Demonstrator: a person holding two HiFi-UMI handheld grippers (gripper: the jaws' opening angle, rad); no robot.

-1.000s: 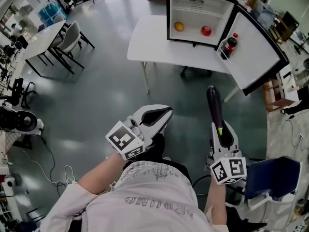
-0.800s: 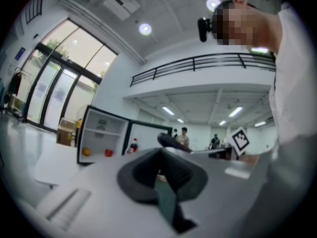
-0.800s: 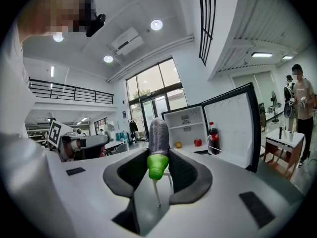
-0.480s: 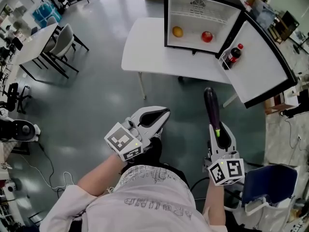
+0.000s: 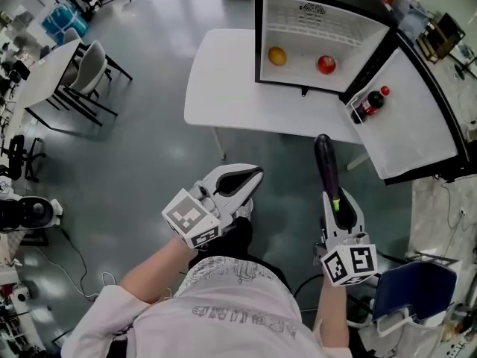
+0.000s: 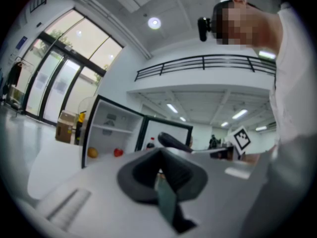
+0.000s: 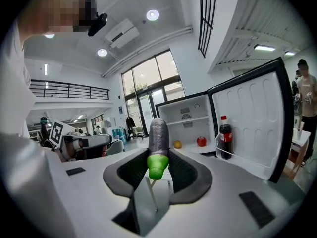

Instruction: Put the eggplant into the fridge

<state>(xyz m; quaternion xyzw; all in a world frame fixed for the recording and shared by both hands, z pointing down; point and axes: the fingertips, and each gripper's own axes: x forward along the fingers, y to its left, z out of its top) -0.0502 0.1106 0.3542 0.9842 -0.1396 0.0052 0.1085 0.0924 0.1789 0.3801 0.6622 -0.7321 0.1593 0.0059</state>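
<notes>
Right gripper [image 5: 335, 198]: held low in front of the person's torso, pointing up the head view toward the fridge [image 5: 313, 34], its marker cube [image 5: 350, 263] nearest the body; jaws clamped on the green stem end of the eggplant [image 5: 326, 162], whose dark purple body sticks straight out past the jaw tips over the floor, short of the white table [image 5: 223, 80]. Left gripper [image 5: 237, 179]: beside the right and apart from it, angled toward the upper right of the head view, carried on a bare forearm from a pale sleeve; jaws drawn together with nothing between them; marker cube [image 5: 192, 216] facing up. Fridge: standing on the table, door [image 5: 417, 103] swung wide to the right; an orange fruit [image 5: 276, 56] and a red fruit [image 5: 326, 64] on its floor; a dark bottle [image 5: 370, 104] with a red cap in the door shelf, brand too small to read. Writing: a printed label high on the fridge's back wall, illegible; black-and-white square patterns on both cubes; lettering on the person's shirt, not readable.
</notes>
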